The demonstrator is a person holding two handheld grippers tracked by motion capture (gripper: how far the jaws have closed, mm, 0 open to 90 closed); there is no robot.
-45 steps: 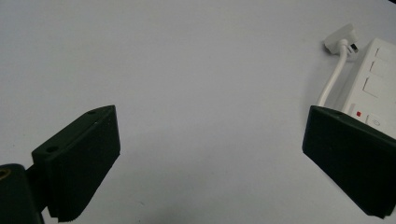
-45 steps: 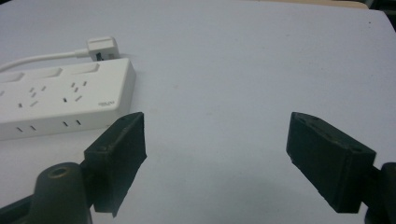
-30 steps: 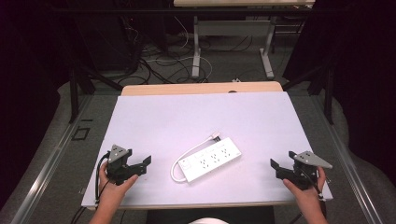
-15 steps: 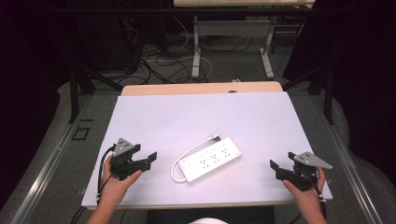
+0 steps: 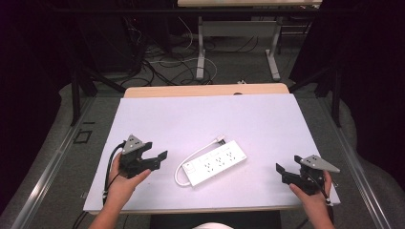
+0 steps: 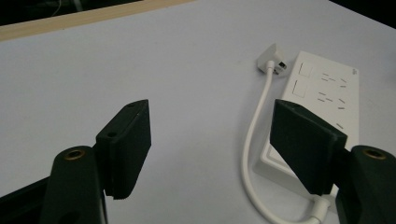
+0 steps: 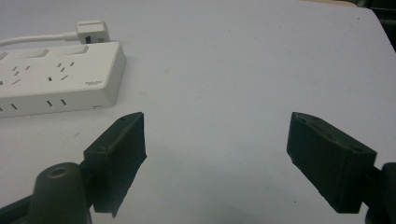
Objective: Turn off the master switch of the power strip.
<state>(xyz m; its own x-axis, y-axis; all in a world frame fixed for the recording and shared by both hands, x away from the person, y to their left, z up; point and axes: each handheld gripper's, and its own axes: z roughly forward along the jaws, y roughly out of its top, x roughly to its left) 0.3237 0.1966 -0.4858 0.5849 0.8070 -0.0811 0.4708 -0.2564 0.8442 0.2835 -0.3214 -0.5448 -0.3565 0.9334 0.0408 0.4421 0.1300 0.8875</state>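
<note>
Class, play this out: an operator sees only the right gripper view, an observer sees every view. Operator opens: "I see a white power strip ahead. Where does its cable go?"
Observer: The cable loops round the strip's near end and runs back along its far side to the plug.
Operator: Is the plug in a socket?
Observer: No, it lies loose on the table beside the strip.
Operator: And the other gripper?
Observer: The left gripper is open, facing the strip's near end.

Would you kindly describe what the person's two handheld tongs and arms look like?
Both tongs, left and right, are black, each topped by a grey three-cornered plate. Each has two flat, blocky black jaws on arms with brass-coloured screw holes. A black cable loops from the left one. The forearms are bare, with no sleeves in sight.
</note>
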